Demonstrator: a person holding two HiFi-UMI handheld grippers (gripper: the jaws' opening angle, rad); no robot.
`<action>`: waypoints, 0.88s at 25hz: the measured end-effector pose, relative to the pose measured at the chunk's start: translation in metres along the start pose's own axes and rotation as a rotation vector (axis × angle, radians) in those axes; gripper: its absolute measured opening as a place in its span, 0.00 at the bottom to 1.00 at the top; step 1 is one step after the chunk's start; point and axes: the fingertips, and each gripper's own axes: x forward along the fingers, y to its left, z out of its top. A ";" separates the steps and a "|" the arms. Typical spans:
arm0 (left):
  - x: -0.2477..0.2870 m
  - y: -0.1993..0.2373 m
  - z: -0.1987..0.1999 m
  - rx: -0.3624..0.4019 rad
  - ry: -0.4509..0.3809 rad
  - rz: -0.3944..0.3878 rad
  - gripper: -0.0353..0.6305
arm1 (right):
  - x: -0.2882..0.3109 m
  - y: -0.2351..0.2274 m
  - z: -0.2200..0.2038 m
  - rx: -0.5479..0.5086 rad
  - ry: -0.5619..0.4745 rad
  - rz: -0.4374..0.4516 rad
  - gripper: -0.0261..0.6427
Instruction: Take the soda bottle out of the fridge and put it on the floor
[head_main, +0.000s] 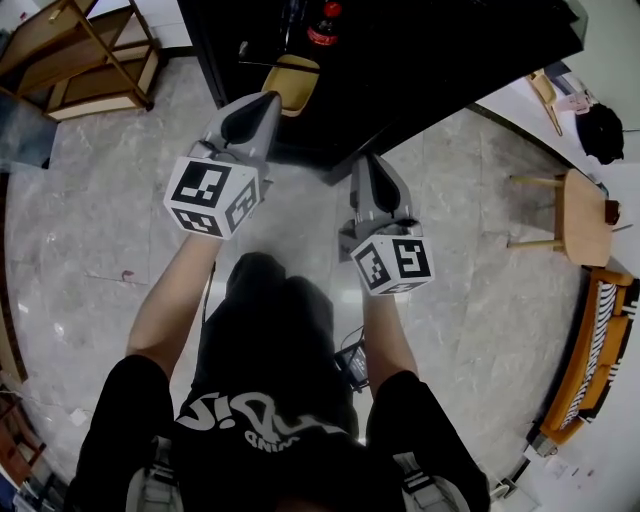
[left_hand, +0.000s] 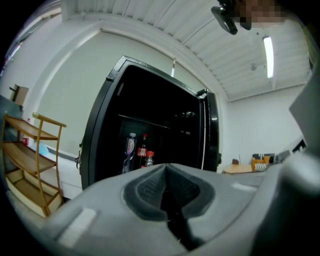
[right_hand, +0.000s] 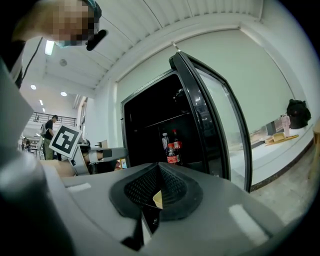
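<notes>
The black fridge (head_main: 400, 60) stands open ahead of me. On its shelf stand a cola soda bottle (left_hand: 143, 148) with a red cap, a clear bottle (left_hand: 130, 148) and a shorter red-capped bottle (left_hand: 149, 159). The right gripper view shows the same soda bottle (right_hand: 176, 142), and the head view shows its red cap (head_main: 326, 22). My left gripper (head_main: 268, 100) is shut and empty, short of the fridge opening. My right gripper (head_main: 366, 160) is also shut on nothing, a little lower and further back. Both point level at the fridge.
The fridge door (right_hand: 215, 125) hangs open on the right. A yellow object (head_main: 291, 80) lies low at the fridge opening. A wooden shelf rack (head_main: 85, 55) stands at the left, a wooden stool (head_main: 582, 216) and an orange bench (head_main: 590, 360) at the right. The floor (head_main: 90, 230) is grey tile.
</notes>
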 end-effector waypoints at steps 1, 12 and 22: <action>0.001 -0.002 -0.003 0.002 0.001 -0.006 0.06 | 0.000 -0.001 -0.004 -0.006 0.005 0.001 0.04; 0.043 0.014 -0.019 0.029 0.005 0.003 0.71 | 0.010 -0.007 -0.013 -0.032 0.016 0.023 0.04; 0.122 0.041 -0.039 0.068 0.025 0.002 0.70 | 0.028 -0.020 -0.034 -0.014 0.023 0.017 0.04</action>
